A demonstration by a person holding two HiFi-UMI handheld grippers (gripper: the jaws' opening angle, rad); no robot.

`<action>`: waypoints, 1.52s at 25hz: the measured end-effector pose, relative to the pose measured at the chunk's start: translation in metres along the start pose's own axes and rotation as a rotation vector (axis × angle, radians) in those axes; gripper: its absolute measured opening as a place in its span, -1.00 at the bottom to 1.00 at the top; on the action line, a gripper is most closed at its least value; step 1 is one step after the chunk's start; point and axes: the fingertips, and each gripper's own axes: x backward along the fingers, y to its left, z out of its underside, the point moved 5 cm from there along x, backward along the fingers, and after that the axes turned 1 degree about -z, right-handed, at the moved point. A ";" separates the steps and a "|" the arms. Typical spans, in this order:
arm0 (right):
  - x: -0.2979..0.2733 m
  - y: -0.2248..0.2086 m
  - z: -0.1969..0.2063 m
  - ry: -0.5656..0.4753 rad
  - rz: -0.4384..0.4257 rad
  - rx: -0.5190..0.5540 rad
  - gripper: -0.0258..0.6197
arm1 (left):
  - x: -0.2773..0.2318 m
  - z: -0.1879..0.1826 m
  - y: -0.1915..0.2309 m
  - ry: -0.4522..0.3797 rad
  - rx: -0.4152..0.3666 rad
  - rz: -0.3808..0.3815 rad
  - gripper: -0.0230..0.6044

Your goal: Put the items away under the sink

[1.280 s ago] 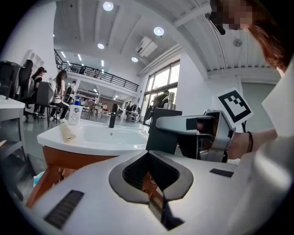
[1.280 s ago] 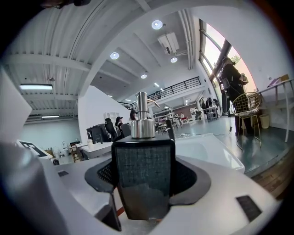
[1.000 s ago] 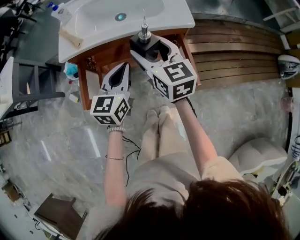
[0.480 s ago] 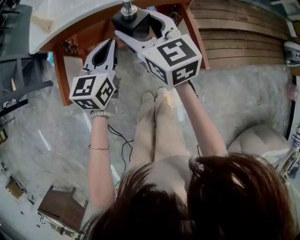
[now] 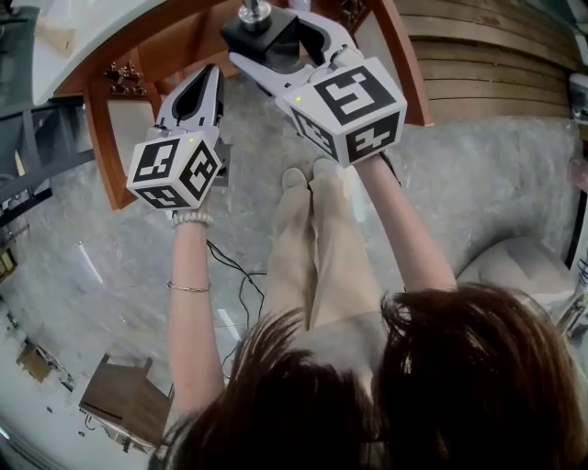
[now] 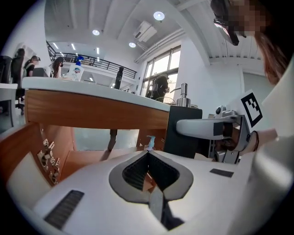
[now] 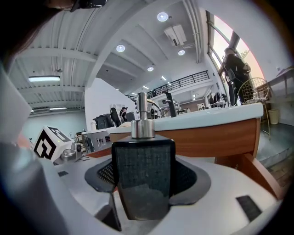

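Observation:
A black square soap dispenser [image 5: 260, 35] with a silver pump stands upright between the jaws of my right gripper [image 5: 276, 41], which is shut on it. In the right gripper view the dispenser [image 7: 143, 179] fills the middle, with the pads pressed on both its sides. My left gripper [image 5: 213, 73] is to its left, shut and empty; its jaw tips meet [image 6: 148, 152]. Both point at the open space under the white sink top [image 5: 92, 27], inside the wooden cabinet frame [image 5: 103, 138]. From the left gripper view the dispenser [image 6: 183, 131] shows at the right.
Door hinges [image 6: 46, 158] sit on the cabinet's left wall. The person's feet [image 5: 308, 179] stand on the marble floor just before the cabinet. A slatted wooden platform [image 5: 496, 64] lies to the right, a grey rack [image 5: 37, 174] to the left, a cable [image 5: 234, 266] on the floor.
Both grippers have sunk from the level of the sink top to the front of the cabinet opening. The basin has slid out of the head view's top. The dispenser stays held.

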 end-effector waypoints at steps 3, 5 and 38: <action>-0.005 -0.002 0.008 0.009 0.000 0.018 0.08 | -0.002 0.005 0.003 -0.006 0.018 -0.007 -0.93; -0.007 -0.002 0.012 0.012 0.001 0.023 0.08 | -0.003 0.008 0.004 -0.005 0.023 -0.009 -0.93; -0.117 -0.060 0.124 -0.025 0.042 0.074 0.08 | -0.081 0.101 0.074 -0.116 0.013 -0.068 -0.93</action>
